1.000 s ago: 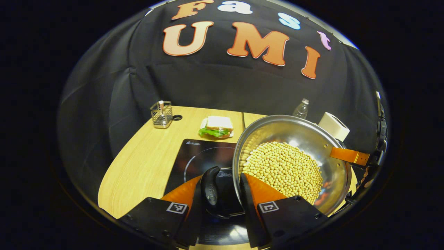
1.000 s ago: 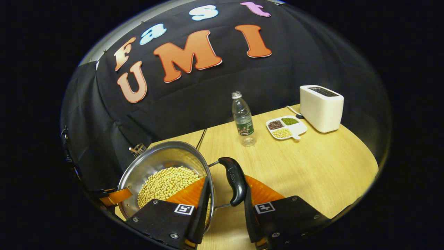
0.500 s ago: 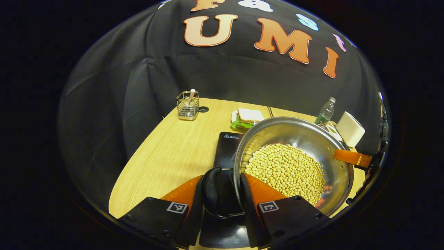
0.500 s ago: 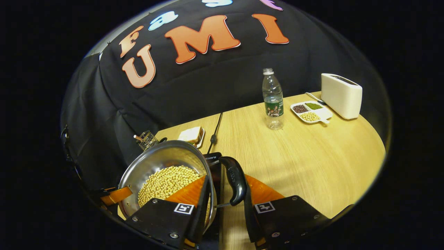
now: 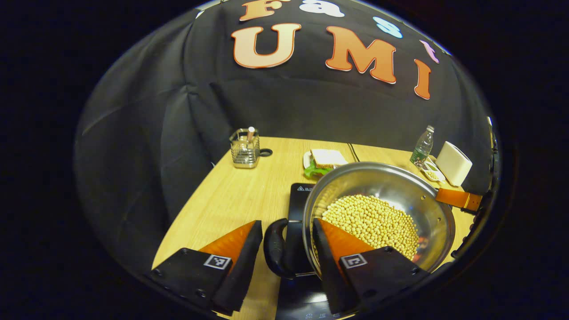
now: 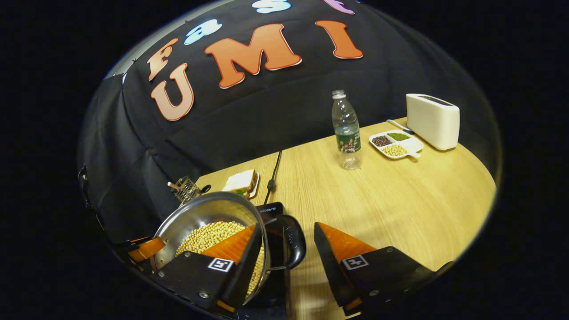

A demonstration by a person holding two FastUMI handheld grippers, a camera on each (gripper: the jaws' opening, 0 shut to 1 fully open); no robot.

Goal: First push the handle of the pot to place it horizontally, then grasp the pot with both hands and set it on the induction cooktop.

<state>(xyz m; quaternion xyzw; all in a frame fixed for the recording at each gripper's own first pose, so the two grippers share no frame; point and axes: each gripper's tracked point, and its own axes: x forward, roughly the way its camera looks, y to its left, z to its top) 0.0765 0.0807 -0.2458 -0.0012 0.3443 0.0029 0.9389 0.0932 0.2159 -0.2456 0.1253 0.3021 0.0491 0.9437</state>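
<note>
Pot of beans set on the cooktop, both pairs of fingers spread off its handles.

Left gripper view: the left gripper (image 5: 284,249) has its fingers parted, straddling the black loop handle (image 5: 274,250) without pressing it; one finger reaches inside the round stainless-steel pot of yellow soybeans (image 5: 378,218), which appears to rest on the black glass induction cooktop (image 5: 297,200) at 6 o'clock on the pale wooden worktop (image 5: 231,200).
Right gripper view: the right gripper (image 6: 286,246) is likewise apart, the opposite black handle (image 6: 294,242) loose between its fingers. The placing step looks finished; next calls for drawing both grippers straight back without nudging the pot.
</note>
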